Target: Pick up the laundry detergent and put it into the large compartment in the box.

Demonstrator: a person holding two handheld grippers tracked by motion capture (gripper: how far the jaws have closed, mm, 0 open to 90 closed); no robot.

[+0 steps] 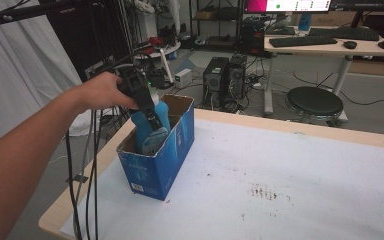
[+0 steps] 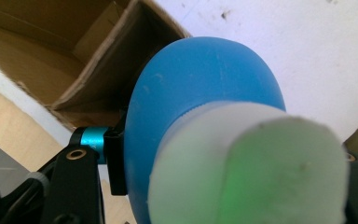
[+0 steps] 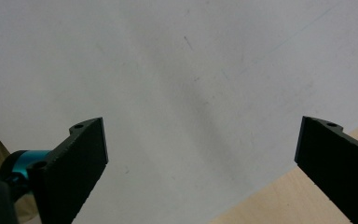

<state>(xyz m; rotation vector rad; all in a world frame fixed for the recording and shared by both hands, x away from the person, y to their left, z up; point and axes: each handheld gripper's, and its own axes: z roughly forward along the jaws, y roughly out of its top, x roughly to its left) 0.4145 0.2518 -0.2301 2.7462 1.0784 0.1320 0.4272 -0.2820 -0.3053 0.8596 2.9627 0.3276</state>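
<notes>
My left hand-held gripper (image 1: 152, 117) clamps the blue bottle (image 2: 200, 107) mid-body, over the blue carton (image 1: 177, 150); smooth plastic, likely slippery. Right hand-held gripper (image 3: 200, 163) gapes wide, empty.

I count one blue plastic bottle with a pale cap (image 2: 200, 93), clamped in my left tool (image 1: 152, 120). Just beneath that tool stands one open blue cardboard box (image 1: 175, 150) with a brown inside. I hold two tools in all: the left one, and my right tool (image 3: 200, 154), its jaws spread wide over one white sheet covering the surface (image 3: 182, 70). One surface (image 1: 280, 175) carries it all. Well beyond my left tool I count two dark computer towers (image 1: 225, 75) on the floor, one round black stool (image 1: 314, 101) and two black keyboards (image 1: 325, 37).
</notes>
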